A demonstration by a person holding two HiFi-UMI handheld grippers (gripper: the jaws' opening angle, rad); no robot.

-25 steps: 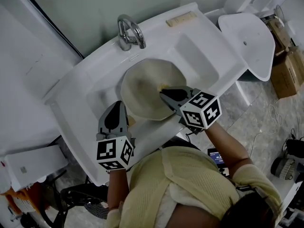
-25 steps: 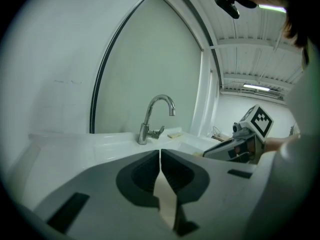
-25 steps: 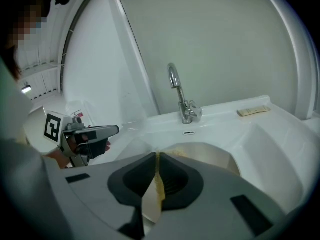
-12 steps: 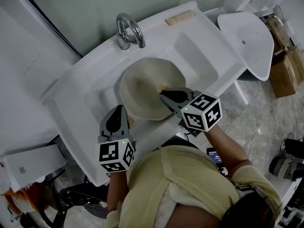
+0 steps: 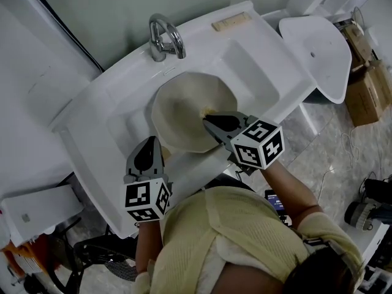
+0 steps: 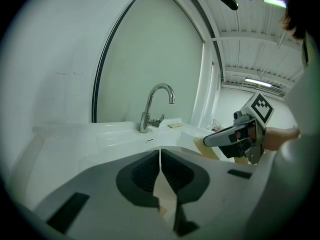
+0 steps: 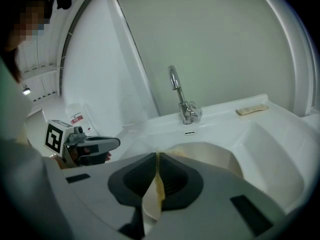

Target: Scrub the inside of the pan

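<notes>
A beige pan (image 5: 184, 112) lies tilted in the white sink (image 5: 110, 97). My right gripper (image 5: 205, 116) reaches inside the pan, shut on a thin yellow scrubbing pad (image 5: 207, 111). In the right gripper view the pad (image 7: 160, 186) shows as a yellow strip pinched between the jaws, above the pan's inner surface (image 7: 210, 156). My left gripper (image 5: 153, 141) is at the pan's near-left rim with its jaws closed. A beige part of the pan (image 6: 165, 194), seemingly its handle, sits between them. Most of that part is hidden.
A chrome faucet (image 5: 165, 38) stands at the back of the sink, and a small beige bar (image 5: 231, 22) lies on the back ledge. A white lid-like piece (image 5: 318, 54) and cardboard boxes (image 5: 367, 84) are off to the right. The person's body crowds the sink's near edge.
The left gripper has tilted very slightly. The pan, the pad and the right gripper keep their places.
</notes>
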